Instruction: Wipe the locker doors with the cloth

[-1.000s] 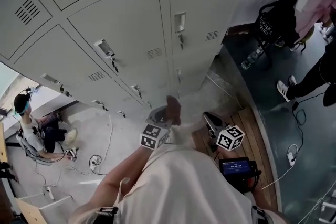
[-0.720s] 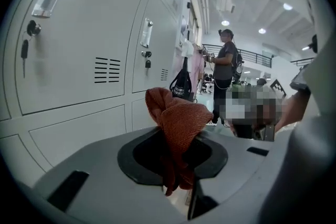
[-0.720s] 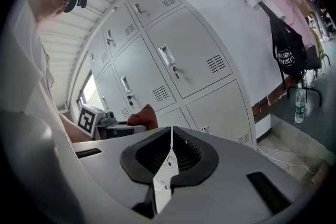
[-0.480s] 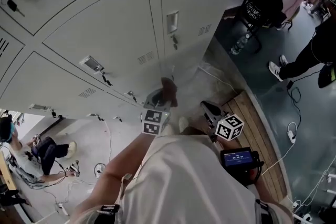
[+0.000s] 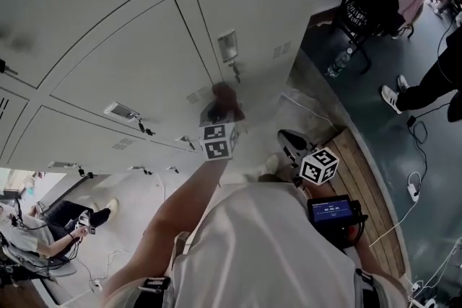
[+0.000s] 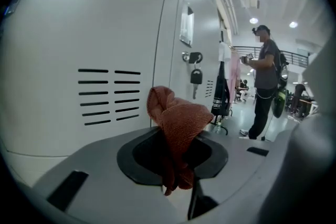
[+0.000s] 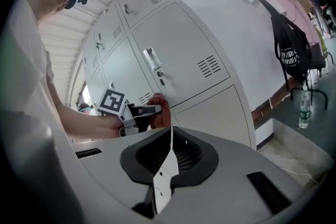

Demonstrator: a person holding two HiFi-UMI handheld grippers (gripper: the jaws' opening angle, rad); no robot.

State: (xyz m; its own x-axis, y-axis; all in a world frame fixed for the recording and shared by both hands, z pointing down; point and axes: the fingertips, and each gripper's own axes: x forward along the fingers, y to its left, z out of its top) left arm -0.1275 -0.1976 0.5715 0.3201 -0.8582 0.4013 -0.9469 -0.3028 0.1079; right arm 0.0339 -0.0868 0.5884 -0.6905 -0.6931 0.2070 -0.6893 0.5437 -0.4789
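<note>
1. Clamped between the fingers of the left gripper [image 6: 177,176]: a rust-red cloth [image 6: 176,120], bunched and standing up out of the grip.
2. In the head view, left gripper [image 5: 219,119] stretched out on a bare arm toward the locker doors [image 5: 137,72], cloth [image 5: 225,99] at its tip, at 6 o'clock of a door handle [image 5: 227,47]. Cloth right up by the door face; touching or only close, cannot tell.
3. In the left gripper view, vent slots [image 6: 108,96] at 9 o'clock of the cloth and a key [image 6: 195,77] hanging from a lock at 1 o'clock of it.
4. Right gripper [image 7: 167,162]: fingers pressed together, with nothing between them. Aimed at the locker doors [image 7: 178,65], with the left gripper [image 7: 137,110] and the cloth [image 7: 160,110] at 11 o'clock of its fingers.
5. In the head view, right gripper [image 5: 292,146] at 4 o'clock of the left gripper, held low and close to the torso.
6. At 1 o'clock in the head view, a black bag [image 5: 372,7] on a chair, and a water bottle [image 5: 339,65] on the floor at 7 o'clock of it.
7. At 5 o'clock of the right gripper, a black device with a lit screen [image 5: 330,211] on a wooden platform [image 5: 364,177].
8. At 8 o'clock in the head view, a seated person [image 5: 40,234]; at 3 o'clock in the left gripper view, a standing person [image 6: 265,81].
</note>
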